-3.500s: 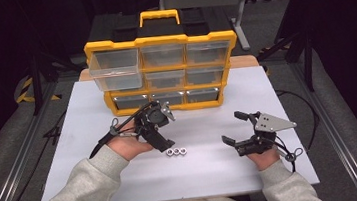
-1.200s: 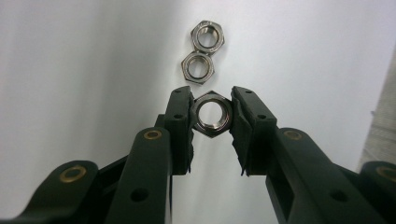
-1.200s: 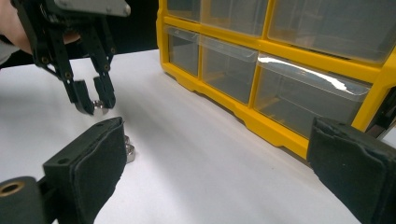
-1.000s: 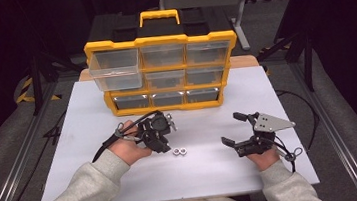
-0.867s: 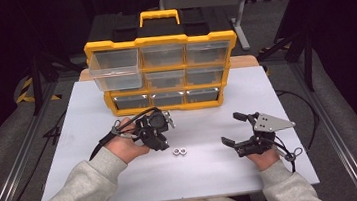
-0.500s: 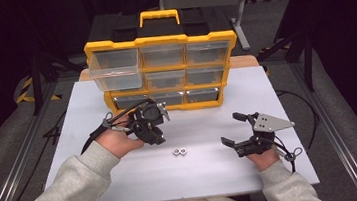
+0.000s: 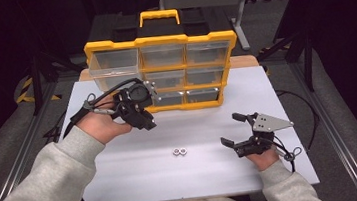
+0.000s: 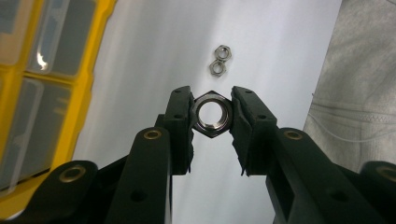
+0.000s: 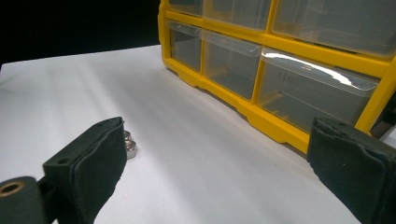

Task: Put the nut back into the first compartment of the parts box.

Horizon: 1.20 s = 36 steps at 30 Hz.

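Hex nut point(image 8: 211, 114): pinched tight in left gripper point(image 8: 212, 122)
Two nuts point(image 7: 179, 151): lying on white table point(image 7: 138, 165)
Right gripper point(image 7: 234, 129): jaws wide apart
Drawer box point(image 7: 163, 72): yellow, behind

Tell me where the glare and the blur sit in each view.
High view: dark surround, evenly lit table, slightly soft. Left gripper view: held nut sharp, organiser blurred with a glint. Right gripper view: glare streak on a drawer, near pads soft.

The drawer organizer point(image 7: 163, 72) is standing at the table's point(image 7: 123, 171) far edge. 2 hex nuts point(image 7: 179, 151) are lying side by side, touching, before it, between the left gripper point(image 7: 146, 120) and right gripper point(image 7: 233, 130).
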### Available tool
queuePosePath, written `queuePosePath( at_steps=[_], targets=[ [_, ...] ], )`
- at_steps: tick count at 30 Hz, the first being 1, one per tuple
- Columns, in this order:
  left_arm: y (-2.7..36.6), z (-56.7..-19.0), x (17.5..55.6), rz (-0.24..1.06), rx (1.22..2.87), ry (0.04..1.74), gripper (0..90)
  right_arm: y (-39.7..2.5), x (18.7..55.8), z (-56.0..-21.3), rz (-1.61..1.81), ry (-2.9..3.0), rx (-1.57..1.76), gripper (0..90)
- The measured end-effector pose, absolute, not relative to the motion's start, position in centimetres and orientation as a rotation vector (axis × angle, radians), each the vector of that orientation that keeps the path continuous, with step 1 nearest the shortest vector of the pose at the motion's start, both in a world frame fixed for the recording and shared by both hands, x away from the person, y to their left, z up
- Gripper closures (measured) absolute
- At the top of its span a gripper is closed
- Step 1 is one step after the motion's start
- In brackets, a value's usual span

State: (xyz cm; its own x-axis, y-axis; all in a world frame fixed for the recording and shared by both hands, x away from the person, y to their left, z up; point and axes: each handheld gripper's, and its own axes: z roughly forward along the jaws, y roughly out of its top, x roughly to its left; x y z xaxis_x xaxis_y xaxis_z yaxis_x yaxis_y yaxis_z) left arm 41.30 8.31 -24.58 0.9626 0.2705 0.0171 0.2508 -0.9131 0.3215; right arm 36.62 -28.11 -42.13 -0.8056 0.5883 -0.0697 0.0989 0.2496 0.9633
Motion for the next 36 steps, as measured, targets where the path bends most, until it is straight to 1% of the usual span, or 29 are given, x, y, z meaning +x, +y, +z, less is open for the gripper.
queuePosePath(
  at_steps=[4, 8, 17, 30, 36],
  targets=[
    [8.8, -23.4, 41.4, 0.107, 2.781, 0.393, 69.4, -28.1, 36.7, -42.2, 1.579, 2.111, 0.63, 5.6],
    [9.5, -21.5, 41.5, 0.135, 2.774, 0.409, 69.4, -28.2, 36.7, -42.2, 1.572, 2.114, 0.633, 5.6],
    [9.8, -18.6, 41.6, 0.174, 2.76, 0.411, 69.4, -28.1, 36.8, -42.3, 1.573, 2.123, 0.637, 5.6],
    [10.5, -15.7, 42.7, 0.205, 2.717, 0.467, 69.4, -28.1, 36.9, -42.3, 1.578, 2.123, 0.641, 5.6],
    [11.0, -14.0, 43.6, 0.229, 2.689, 0.522, 69.4, -28.1, 36.9, -42.3, 1.577, 2.125, 0.642, 5.6]
  ],
)
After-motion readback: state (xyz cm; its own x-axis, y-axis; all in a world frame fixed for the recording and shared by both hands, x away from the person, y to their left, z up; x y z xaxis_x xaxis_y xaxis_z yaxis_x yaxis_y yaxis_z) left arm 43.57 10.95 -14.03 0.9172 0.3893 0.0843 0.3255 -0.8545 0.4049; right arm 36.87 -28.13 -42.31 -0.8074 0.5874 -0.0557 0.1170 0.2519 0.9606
